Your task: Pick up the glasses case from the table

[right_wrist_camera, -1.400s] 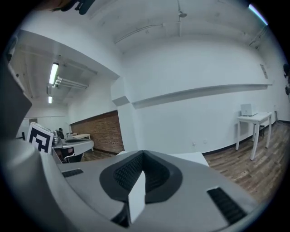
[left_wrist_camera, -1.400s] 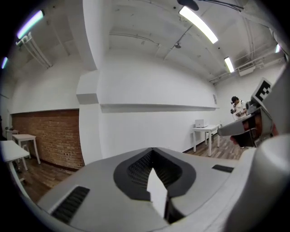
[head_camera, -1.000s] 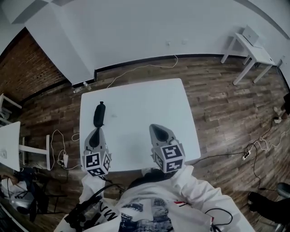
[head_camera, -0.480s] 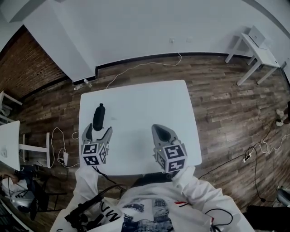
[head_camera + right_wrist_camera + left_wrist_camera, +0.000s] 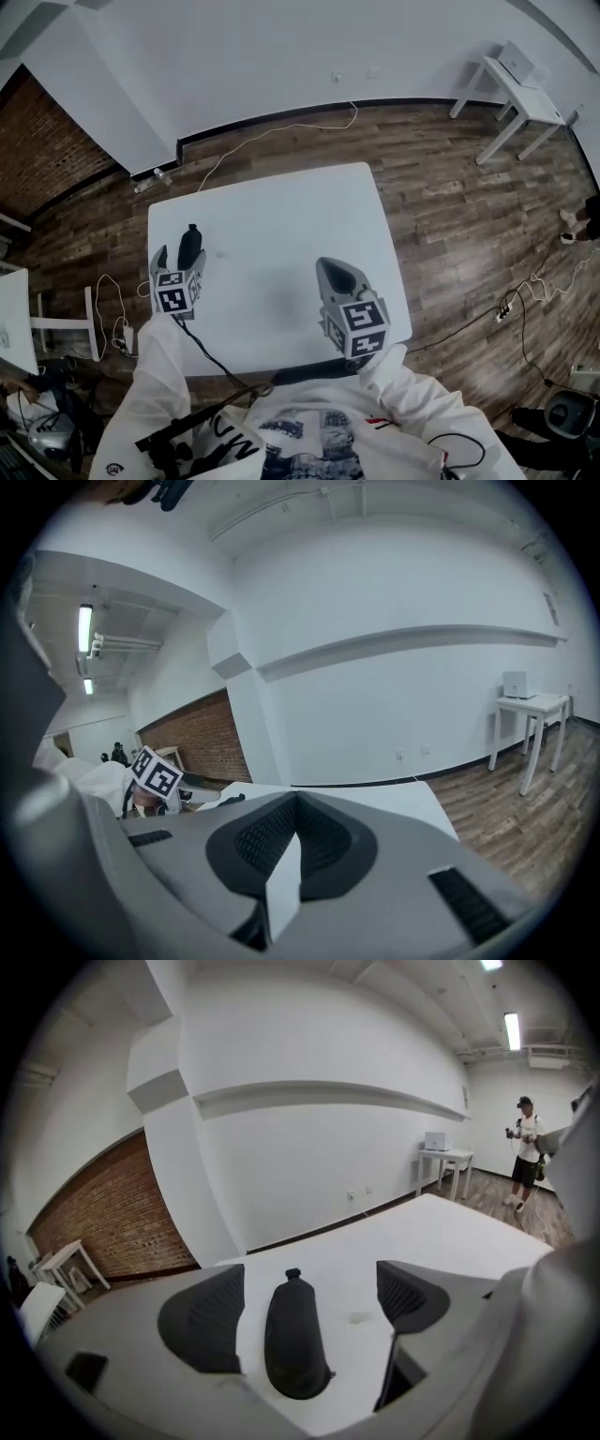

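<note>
Sleeves [image 5: 155,370]: white, at the table's near edge, one behind each gripper.
Right gripper [image 5: 334,266]: over the near right part of the table [image 5: 281,220], well apart from the case. It aims toward the table's far side. Its jaws are pressed together and nothing is between them.
Left gripper [image 5: 181,255]: over the near left part of the table, tilted down at the tabletop. Its jaws are opening and stand wide apart, one on each side of the case. Neither pad touches the case.
Glasses case [image 5: 189,244]: dark, long and rounded, lying flat on the table close to its left edge. Its length runs from the near side toward the far side, with a small tab at the far end. In the left gripper view the glasses case [image 5: 295,1340] sits nearer the left jaw, and a strip of white tabletop shows on both sides of it.
Floor [image 5: 450,197]: wood planks, all around the table.
Cable [image 5: 281,130]: pale, lying on the floor beyond the table's far edge and running toward the wall.
Brick wall [image 5: 47,141]: beyond the table's far left corner.
White wall [image 5: 281,56]: beyond the table's far edge.
Side table [image 5: 511,84]: small and white, well beyond the table's far right corner, against the white wall.
Person [image 5: 527,1152]: standing on the wood floor far beyond the table's far right side, near the side table.
</note>
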